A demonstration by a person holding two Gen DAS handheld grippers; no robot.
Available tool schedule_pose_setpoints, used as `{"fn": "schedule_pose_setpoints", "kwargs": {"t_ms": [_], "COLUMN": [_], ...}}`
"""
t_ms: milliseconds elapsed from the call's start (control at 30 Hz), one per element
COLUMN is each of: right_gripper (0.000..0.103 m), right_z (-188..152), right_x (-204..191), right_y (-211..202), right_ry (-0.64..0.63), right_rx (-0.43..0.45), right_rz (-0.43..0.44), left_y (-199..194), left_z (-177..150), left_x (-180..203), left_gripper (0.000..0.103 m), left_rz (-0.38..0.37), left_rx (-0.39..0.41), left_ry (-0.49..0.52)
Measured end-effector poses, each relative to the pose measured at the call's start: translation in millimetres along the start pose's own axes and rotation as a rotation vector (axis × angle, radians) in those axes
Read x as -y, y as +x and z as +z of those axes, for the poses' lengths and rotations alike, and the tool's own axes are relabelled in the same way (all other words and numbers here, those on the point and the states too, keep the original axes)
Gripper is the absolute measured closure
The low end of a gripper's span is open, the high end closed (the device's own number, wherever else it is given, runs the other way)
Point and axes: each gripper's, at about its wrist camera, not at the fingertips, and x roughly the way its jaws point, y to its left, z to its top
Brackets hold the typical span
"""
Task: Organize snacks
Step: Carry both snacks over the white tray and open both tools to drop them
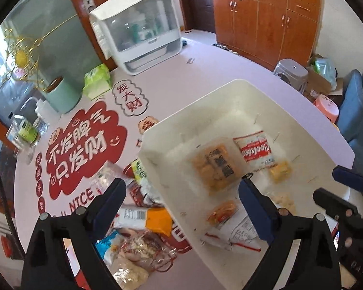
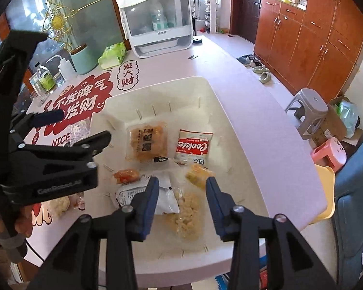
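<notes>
L view only: snack pile [image 1: 138, 236] on bench left of bin [image 1: 232, 89]. Both grippers' jaws apart, empty; R view: crumbly pack [image 2: 188, 215] in bin.

Legible text was recorded relative to the white bin [image 2: 213, 89].

- Counter [image 2: 242, 111], beside the bin: red cloud graphic [image 1: 84, 145] printed "不发脾气 只发财"; below it "NICE" [image 1: 81, 199] was read.
- A smaller outlined cloud [image 1: 130, 100] beyond the red one, toward the bin's far corner, carries "发大财".
- Inside the bin: red-and-white packet [image 2: 193, 148] marked "Cookies" and "LiPO", seen upside down.
- Clear packet [image 2: 146, 143] next to it bears large dark characters, not read with certainty.
- Left gripper [image 2: 77, 128] body is lettered "GenRobot.AI", partly blurred.
</notes>
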Motion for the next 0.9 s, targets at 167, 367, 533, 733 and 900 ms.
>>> {"fn": "schedule_pose_setpoints", "kwargs": {"t_ms": [167, 367, 533, 733, 900], "right_gripper": [0.062, 0.062, 0.062, 0.062, 0.062], "right_z": [2, 2, 0, -5, -8], "right_x": [-2, -10, -17, -30, -51], "right_y": [3, 1, 1, 6, 1], "right_ry": [0.007, 0.002, 0.015, 0.024, -0.005], "right_rx": [-0.006, -0.006, -0.020, -0.056, -0.043], "right_rz": [0.013, 0.019, 0.048, 0.091, 0.113], "left_y": [-7, -17, -25, -34, -50], "left_z": [-11, -23, -36, -58, -75], "left_x": [-12, -23, -37, -67, -101], "left_gripper": [0.009, 0.009, 0.009, 0.009, 0.009], "left_rz": [0.018, 0.031, 0.047, 0.071, 0.117], "left_rx": [-0.008, -0.012, -0.020, -0.043, -0.039], "left_ry": [-0.019, -0.027, -0.035, -0.065, -0.089]}}
